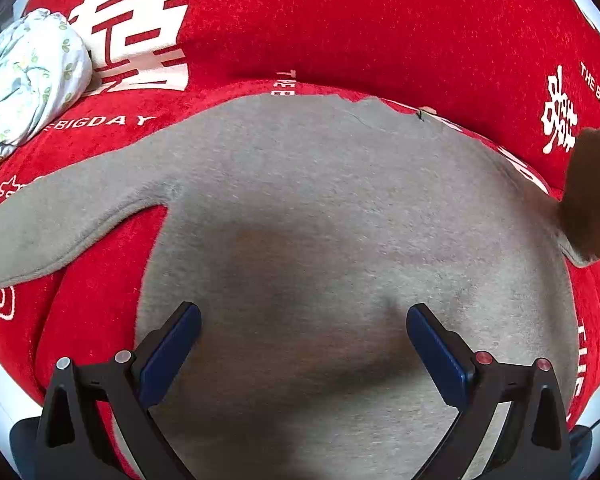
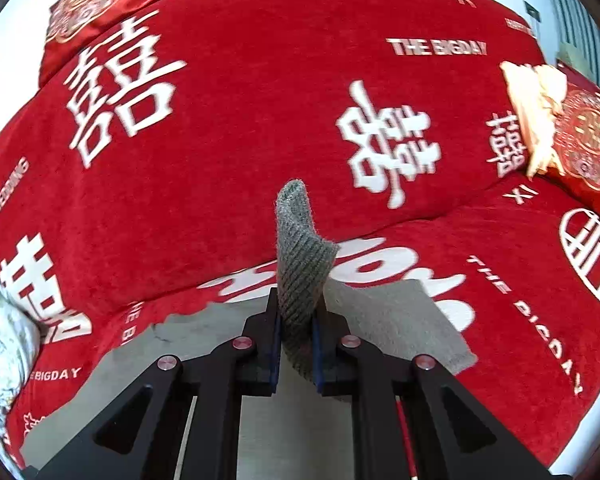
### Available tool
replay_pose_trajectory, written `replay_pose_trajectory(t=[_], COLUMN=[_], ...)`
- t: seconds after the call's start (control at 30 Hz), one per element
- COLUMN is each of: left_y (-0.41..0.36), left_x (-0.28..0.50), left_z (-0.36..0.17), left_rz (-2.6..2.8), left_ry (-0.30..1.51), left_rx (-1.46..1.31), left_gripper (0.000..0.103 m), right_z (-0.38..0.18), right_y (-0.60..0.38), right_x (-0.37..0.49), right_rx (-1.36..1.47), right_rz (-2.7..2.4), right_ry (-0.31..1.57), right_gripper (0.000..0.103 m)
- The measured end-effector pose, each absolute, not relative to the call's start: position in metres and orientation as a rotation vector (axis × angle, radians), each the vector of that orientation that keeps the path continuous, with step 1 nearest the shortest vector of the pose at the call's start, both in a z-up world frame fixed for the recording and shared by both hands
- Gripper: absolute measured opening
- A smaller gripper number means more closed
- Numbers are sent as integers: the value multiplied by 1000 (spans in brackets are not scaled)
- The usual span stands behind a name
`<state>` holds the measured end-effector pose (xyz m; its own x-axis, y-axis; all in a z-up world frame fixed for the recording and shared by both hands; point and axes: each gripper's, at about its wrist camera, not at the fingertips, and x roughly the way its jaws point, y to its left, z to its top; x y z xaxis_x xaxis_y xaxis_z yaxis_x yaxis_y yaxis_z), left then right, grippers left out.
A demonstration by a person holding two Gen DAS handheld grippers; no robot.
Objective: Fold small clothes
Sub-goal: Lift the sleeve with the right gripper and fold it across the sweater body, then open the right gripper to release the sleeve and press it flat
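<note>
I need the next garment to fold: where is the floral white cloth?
The floral white cloth lies bunched at the far left of both views, on the red bedspread, beyond the grey top's outstretched sleeve.

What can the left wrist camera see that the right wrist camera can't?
Only the left wrist view: the grey top's whole body with its left sleeve spread flat, under the wide-open left tongs. Only the right wrist view: the right tongs pinching the ribbed cuff, and a red cushion. Both show the red bedspread and floral bundle.

grey top (image 1: 320,208), red white-lettered bedspread (image 1: 360,28)
</note>
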<state>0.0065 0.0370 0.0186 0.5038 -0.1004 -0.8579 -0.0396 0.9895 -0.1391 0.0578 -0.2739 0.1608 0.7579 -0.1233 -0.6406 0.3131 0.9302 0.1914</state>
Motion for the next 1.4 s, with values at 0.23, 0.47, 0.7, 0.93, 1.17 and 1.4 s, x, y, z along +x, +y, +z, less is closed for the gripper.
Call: replay_pose_trajectory(t=[0.23, 0.47, 0.7, 0.93, 1.17, 1.4], left_y=[58, 76, 99, 116, 125, 132], left_x=[4, 1, -6, -11, -15, -14], left_z=[20, 20, 22, 22, 20, 20], left_rz=[-36, -32, -13, 6, 12, 12], left_ry=[1026, 1018, 1009, 1009, 1012, 1011], left_rx=[-187, -209, -244, -258, -276, -303], left_gripper=[103, 103, 103, 103, 103, 103], right_z=[155, 144, 121, 90, 67, 42], right_y=[-221, -164, -119, -79, -52, -30], right_x=[76, 89, 101, 114, 125, 134], right_rx=[264, 228, 192, 154, 125, 84], right_rz=[-168, -90, -39, -2, 27, 60], right_ry=[692, 720, 761, 819, 861, 905], right_gripper=[13, 13, 13, 13, 13, 13])
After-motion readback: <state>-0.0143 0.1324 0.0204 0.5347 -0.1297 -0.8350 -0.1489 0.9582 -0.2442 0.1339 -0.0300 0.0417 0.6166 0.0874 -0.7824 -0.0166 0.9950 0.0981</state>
